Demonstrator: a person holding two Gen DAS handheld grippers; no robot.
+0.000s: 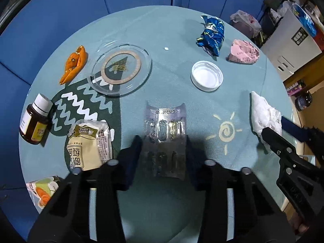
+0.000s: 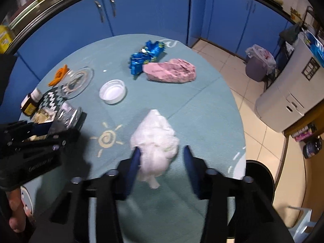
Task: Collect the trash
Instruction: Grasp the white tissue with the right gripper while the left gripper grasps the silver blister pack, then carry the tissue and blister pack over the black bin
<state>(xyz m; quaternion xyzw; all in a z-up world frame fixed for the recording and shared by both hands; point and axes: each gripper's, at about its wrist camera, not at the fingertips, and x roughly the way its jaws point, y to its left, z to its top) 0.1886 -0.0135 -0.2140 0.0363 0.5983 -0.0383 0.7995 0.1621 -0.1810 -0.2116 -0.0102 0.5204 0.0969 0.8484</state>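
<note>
The left tool (image 1: 164, 141) stands with its jaws spread on either side of a clear blister pack (image 1: 165, 125) lying on the round desk (image 1: 162, 202), not visibly pinching it. The right tool (image 2: 162, 158) is likewise released; its left finger touches a crumpled white tissue (image 2: 156, 141) while the right finger stands apart. Farther off lie a white cap (image 2: 112, 91), a pink wrapper (image 2: 170, 70) and a blue foil wrapper (image 2: 146, 57).

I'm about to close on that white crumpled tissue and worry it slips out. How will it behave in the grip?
The crumpled tissue looks soft and loosely wadded, so it will probably squash between the right gripper's open fingers rather than resist. It seems very light. A loose tail hangs near the camera and may flop or trail.
</note>
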